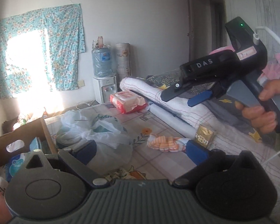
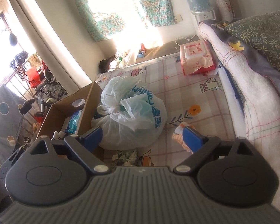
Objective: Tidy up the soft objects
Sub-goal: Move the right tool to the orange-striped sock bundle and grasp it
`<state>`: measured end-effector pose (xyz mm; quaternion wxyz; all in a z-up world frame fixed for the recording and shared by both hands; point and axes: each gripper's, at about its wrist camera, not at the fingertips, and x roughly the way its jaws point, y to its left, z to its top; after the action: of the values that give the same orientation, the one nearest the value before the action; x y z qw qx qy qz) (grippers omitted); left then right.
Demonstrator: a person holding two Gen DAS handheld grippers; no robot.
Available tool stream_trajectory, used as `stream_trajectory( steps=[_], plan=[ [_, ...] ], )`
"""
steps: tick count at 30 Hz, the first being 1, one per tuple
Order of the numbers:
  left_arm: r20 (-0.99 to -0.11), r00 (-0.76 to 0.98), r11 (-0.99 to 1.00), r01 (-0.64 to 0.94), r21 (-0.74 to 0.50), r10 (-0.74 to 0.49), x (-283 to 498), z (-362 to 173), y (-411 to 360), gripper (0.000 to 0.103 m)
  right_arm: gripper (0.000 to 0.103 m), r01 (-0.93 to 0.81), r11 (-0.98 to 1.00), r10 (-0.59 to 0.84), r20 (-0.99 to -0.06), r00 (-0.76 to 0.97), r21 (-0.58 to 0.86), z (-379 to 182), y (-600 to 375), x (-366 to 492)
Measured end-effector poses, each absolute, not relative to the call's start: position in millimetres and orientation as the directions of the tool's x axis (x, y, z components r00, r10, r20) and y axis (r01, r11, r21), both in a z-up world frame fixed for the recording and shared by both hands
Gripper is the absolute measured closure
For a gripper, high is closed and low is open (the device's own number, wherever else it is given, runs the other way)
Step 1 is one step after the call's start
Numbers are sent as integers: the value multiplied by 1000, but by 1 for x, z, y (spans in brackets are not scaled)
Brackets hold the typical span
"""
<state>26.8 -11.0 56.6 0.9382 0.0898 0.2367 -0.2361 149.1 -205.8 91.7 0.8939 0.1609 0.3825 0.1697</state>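
Left gripper: jaws spread wide, nothing between the blue pads; it hangs above the patterned bed sheet.
Right gripper: also released and empty, pointing down over the sheet; in the left wrist view it shows from the side, held by a hand on its grey handle.
Striped cloth: a small bunched piece, orange and white, lying on the sheet. Its long axis runs roughly left to right in the left wrist view, with one end just beside the left gripper's right-hand pad. In the right wrist view the same cloth is partly hidden behind that gripper's right-hand pad.
Plastic bag: white, knotted at the top, full, sitting on the sheet just beside the cardboard box.
Cardboard box: open at the top, at the bed's edge, with blue-and-white packets inside.
Wipes pack: red and white, flat on the sheet near the folded bedding.
Folded quilt: white with coloured stitching, long axis running along the bed's side.
Gold packet: leaning against the quilt, near the cloth.
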Motion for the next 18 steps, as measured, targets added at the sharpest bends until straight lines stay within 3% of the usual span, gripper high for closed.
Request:
stream_trajectory(
  steps=[5, 10, 18],
  plan=[
    [-567, 693, 860, 508, -53, -445, 56, 19, -44, 3, 10, -193, 883, 452, -660, 600, 428, 78, -230, 173],
    [-613, 660, 865, 495, -80, -434, 76, -2, -64, 11, 13, -197, 867, 491, -724, 484, 457, 45, -239, 215],
    [-689, 609, 883, 458, -98, -392, 100, -31, -81, 32, 43, -99, 897, 436, -829, 350, 430, -26, -237, 274]
  ],
)
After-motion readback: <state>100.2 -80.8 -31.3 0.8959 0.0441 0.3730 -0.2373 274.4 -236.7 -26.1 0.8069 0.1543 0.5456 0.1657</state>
